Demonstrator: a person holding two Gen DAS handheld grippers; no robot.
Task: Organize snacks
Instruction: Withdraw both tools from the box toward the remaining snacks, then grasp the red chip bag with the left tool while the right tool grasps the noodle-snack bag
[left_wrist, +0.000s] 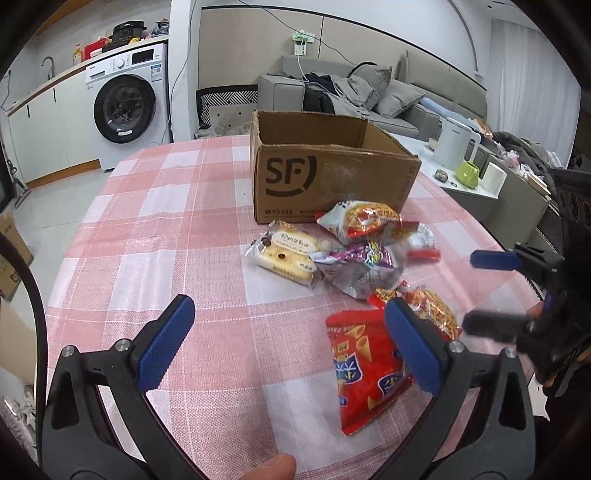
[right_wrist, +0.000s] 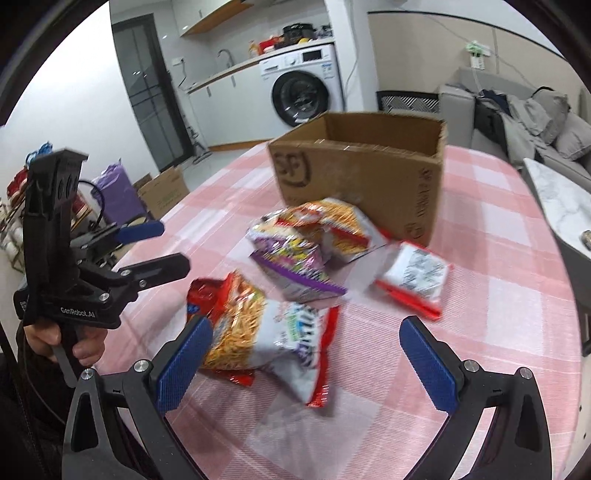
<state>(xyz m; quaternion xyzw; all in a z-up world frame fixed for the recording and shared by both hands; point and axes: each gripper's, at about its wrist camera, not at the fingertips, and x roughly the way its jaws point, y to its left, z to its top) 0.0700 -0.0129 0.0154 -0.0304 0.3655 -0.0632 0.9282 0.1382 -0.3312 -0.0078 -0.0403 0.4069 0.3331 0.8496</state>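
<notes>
An open cardboard box (left_wrist: 332, 177) marked SF stands on the pink checked tablecloth (left_wrist: 166, 229); it also shows in the right wrist view (right_wrist: 369, 173). Several snack packets lie in front of it: a biscuit pack (left_wrist: 286, 256), a purple packet (left_wrist: 364, 267), a noodle-snack packet (left_wrist: 360, 219) and a red chip bag (left_wrist: 365, 365). My left gripper (left_wrist: 291, 339) is open and empty, its right finger over the red bag. My right gripper (right_wrist: 306, 354) is open and empty, with an orange noodle-snack packet (right_wrist: 266, 332) between its fingers on the cloth. Each gripper shows in the other's view.
A washing machine (left_wrist: 125, 103) and counter stand at the back left, a grey sofa (left_wrist: 354, 96) behind the box. A side table on the right holds a white kettle (left_wrist: 452, 144) and a green mug (left_wrist: 467, 173). Cardboard boxes (right_wrist: 162, 192) sit on the floor.
</notes>
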